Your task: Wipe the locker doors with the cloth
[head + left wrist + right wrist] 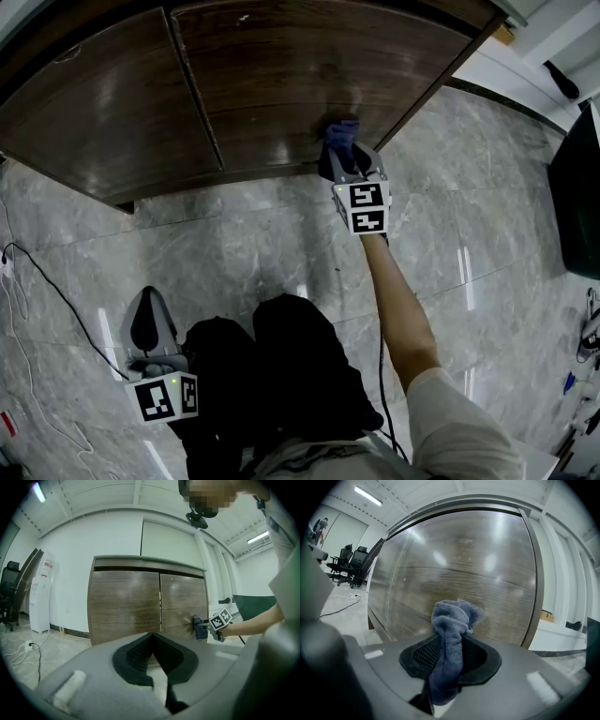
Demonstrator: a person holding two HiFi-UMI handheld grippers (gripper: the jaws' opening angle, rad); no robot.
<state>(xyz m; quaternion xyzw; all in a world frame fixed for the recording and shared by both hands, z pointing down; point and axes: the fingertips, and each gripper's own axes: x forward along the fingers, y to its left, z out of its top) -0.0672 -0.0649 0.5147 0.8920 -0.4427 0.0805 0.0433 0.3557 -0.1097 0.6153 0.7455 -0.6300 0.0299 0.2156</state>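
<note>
Right tongs pinch bunched blue terry cloth seemingly against glossy woodgrain door; left tongs pressed together.

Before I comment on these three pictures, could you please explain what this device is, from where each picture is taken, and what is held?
There is no robot: a person holds tongs in each hand. The head view looks down from the person's head; the two gripper views come from cameras riding on the tongs. The right tongs are shut on a blue cloth, set against the right locker door, low down. The left tongs are shut and empty. A cable lies on the marble floor.
</note>
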